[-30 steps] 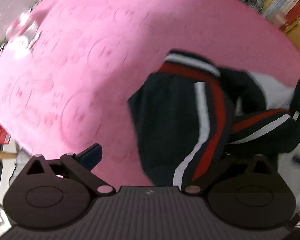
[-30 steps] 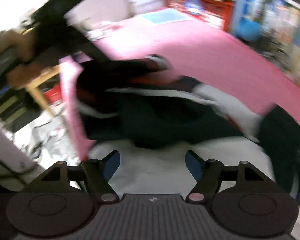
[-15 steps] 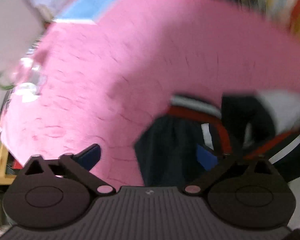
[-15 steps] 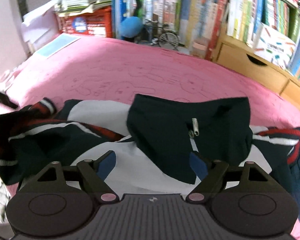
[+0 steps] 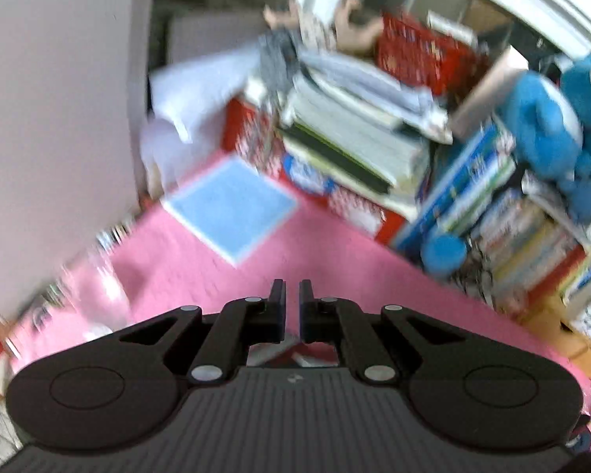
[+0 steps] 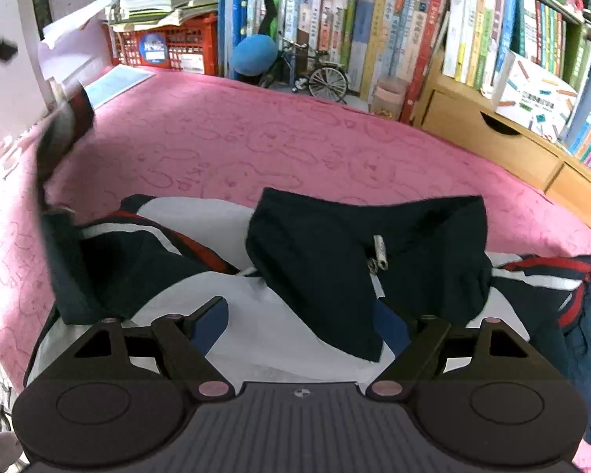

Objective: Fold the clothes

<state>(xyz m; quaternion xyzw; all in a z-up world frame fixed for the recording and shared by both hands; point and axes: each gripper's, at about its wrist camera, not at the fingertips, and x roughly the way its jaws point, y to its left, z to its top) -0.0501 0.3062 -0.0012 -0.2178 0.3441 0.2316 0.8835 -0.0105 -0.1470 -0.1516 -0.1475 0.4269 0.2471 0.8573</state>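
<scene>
Jacket (image 6: 315, 260), dark navy with white panels and red-and-white stripes, lies crumpled on a pink quilted spread (image 6: 256, 138) stamped with cartoon outlines, its zip pull showing on a folded-over flap. One sleeve (image 6: 63, 130) rises, blurred, off the spread at the left edge of the right wrist view. The left gripper (image 5: 291, 307) is pressed together, its jaws having just closed, with a scrap of red-and-white cloth (image 5: 272, 351) showing at the base of its fingers. The right gripper (image 6: 299, 315) stands spread over the jacket's white front, its jaws having just been opening and its pads not pressing on the cloth. Behind the spread, crowded bookshelves (image 6: 374, 31) line the wall, with a red crate (image 6: 165, 47) under stacked papers (image 5: 354, 130), a model bicycle (image 6: 319, 71), wooden drawers (image 6: 492, 134), a blue plush toy (image 5: 539, 126) and a blue sheet (image 5: 228, 213) lying on the far corner.
</scene>
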